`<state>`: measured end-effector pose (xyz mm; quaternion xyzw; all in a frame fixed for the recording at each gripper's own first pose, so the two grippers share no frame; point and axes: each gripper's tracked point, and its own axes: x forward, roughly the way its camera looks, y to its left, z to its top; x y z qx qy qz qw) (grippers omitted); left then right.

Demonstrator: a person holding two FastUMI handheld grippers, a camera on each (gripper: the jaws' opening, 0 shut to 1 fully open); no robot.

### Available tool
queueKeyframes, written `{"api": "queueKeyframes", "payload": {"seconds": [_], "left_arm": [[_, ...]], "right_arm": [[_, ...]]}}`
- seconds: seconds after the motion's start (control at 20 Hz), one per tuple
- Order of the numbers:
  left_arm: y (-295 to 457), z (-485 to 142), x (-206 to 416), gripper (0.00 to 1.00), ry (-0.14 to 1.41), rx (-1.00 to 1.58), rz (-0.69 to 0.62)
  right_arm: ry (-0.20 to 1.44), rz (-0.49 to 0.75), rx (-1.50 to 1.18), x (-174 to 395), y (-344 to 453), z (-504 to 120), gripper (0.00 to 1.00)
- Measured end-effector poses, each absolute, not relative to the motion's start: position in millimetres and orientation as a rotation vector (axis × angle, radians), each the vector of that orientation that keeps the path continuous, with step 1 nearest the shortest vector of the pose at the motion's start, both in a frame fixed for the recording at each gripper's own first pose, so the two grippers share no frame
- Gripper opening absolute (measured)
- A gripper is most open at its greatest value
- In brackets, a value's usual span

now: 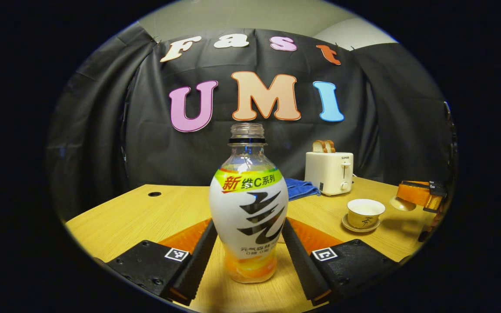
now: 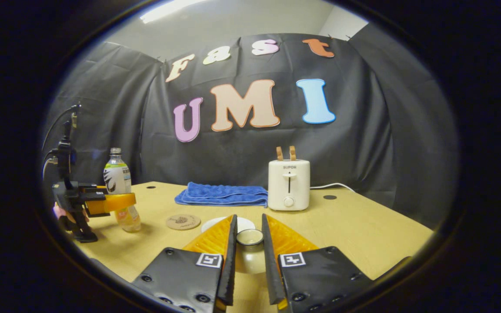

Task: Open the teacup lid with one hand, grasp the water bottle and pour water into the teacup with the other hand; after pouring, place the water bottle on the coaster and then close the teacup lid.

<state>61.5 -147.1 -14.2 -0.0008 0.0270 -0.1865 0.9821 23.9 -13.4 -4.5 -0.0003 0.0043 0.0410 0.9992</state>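
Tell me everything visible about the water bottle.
The water bottle is clear plastic with no cap, wrapped in a white label with a green band and an orange base. It stands upright on the wooden table, between the fingers of the left gripper, which close on its sides. The round coaster lies nearby, apart from it.

A staged recording booth, not a real kitchen: black cloth (image 2: 389, 130) hangs as the wall behind a bare wooden table (image 2: 363, 226). Ahead of the right gripper sit a toaster (image 2: 288, 184) holding bread and a folded blue towel (image 2: 222, 194).
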Motion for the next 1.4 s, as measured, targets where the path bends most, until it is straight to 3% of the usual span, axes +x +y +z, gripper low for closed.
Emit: {"api": "queueKeyframes", "payload": {"seconds": [0.15, 0.4, 0.6, 0.95, 1.4], "left_arm": [[-147.5, -19.9, 64.0, 0.69, 0.081, 0.024, -0.349], [-151.6, -19.7, 64.0, 0.63, 0.078, 0.069, -0.337], [-153.0, -10.6, 67.3, 0.54, 0.055, 0.247, -0.295], [-172.3, 30.5, 83.1, 0.51, -0.087, 0.729, -0.226], [-216.5, 10.9, 100.6, 0.51, -0.119, 1.186, -0.312]], "right_arm": [[0.007, 0.065, -0.001, 25.0, -19.7, -4.2, 0.34], [0.005, 0.032, -0.002, 26.2, -27.8, -3.5, 0.34], [0.004, 0.007, -0.002, 27.5, -38.8, -3.2, 0.33], [-0.001, -0.069, -0.003, 28.9, -75.3, -1.4, 0.33], [-0.003, -0.119, -0.005, 28.4, -97.7, -0.7, 0.34]]}}
